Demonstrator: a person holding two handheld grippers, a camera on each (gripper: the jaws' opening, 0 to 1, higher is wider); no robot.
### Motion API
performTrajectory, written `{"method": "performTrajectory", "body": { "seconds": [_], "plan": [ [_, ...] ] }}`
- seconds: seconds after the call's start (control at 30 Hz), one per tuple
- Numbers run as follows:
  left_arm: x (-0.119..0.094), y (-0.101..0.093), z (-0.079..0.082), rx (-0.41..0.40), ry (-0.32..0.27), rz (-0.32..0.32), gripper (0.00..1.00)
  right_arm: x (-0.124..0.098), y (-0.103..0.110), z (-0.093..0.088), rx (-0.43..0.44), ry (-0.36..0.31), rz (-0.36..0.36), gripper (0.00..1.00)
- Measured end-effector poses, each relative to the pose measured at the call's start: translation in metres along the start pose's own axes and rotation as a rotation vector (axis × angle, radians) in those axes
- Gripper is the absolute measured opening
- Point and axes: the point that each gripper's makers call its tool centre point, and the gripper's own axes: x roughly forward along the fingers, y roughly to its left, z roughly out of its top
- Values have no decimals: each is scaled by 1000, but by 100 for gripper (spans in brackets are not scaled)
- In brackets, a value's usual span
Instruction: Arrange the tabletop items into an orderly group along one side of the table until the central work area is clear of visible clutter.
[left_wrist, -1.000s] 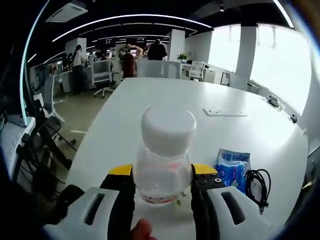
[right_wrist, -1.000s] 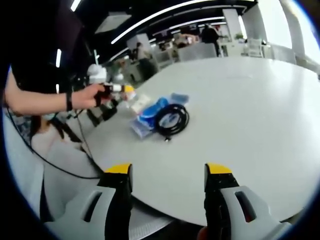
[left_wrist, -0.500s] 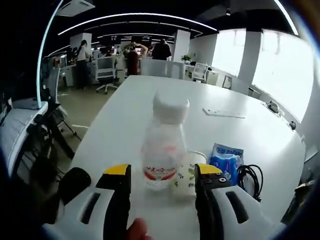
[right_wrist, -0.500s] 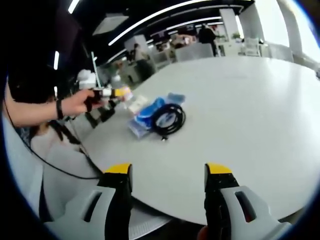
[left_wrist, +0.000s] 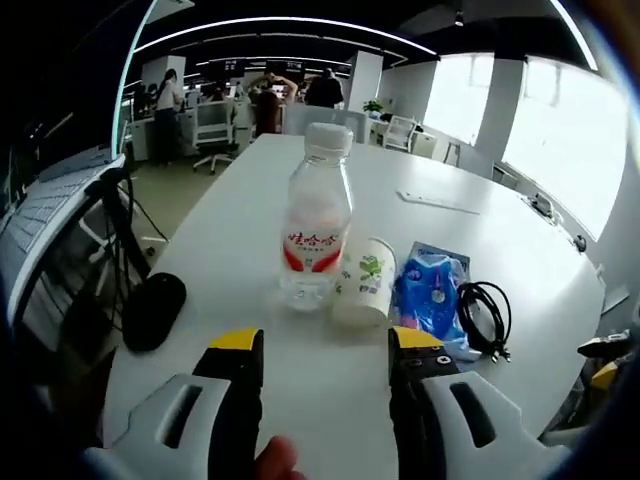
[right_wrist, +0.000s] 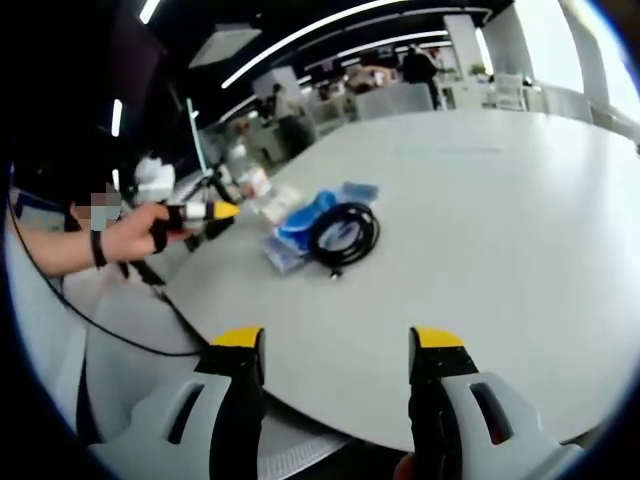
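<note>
Bottle (left_wrist: 316, 220) stands upright on the table (left_wrist: 260, 190) at 12 o'clock from our left gripper (left_wrist: 325, 345), cup (left_wrist: 364, 283) touching it; both grippers, also right gripper (right_wrist: 335, 345), stay spread and empty.

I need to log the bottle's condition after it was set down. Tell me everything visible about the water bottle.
The bottle is clear plastic with a white screw cap and a red and white label band around its middle. It stands upright on the white table near the edge, cap on. It looks almost empty, though I cannot be sure. A paper cup with a green print stands close at its side; contact is unclear. The left gripper sits open just short of it, not touching. In the right gripper view it is small and blurred.
</note>
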Motion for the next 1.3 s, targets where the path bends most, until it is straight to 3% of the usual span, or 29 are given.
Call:
{"method": "performTrajectory", "body": {
  "seconds": [0.33,0.53,0.93,1.3],
  "plan": [
    [17,-25,8,-11,-4,-24,48,1,5,2,-8,-2,12,56],
    [33,-27,11,-9,14,-24,49,-2,1,1,-2,-4,4,56],
    [57,-21,2,-41,67,-18,50,-4,-2,-3,7,1,-3,56],
    [72,-21,5,-67,71,-19,50,-6,-2,-3,6,7,-3,56]
  ]
}}
